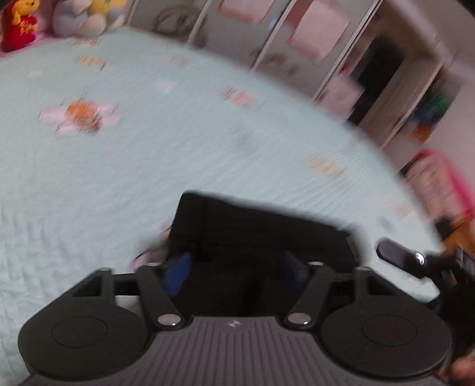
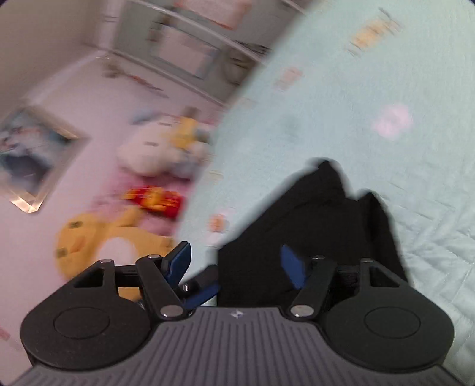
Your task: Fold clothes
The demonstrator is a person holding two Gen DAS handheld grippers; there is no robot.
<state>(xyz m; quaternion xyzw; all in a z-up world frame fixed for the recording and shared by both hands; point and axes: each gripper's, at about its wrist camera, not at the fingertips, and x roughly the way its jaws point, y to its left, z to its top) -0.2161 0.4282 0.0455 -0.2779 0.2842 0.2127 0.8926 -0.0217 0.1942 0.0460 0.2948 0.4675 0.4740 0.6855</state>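
Both jaws stand parted, my left gripper and right gripper over the folded black garment on the mint bedspread, its long axis running left-right in the left view.

pale green quilted bed, plush toys at its far edge, mirrored wardrobe beyond.

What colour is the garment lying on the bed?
Black garment, lying on the pale mint bedspread; the left wrist view shows it best.
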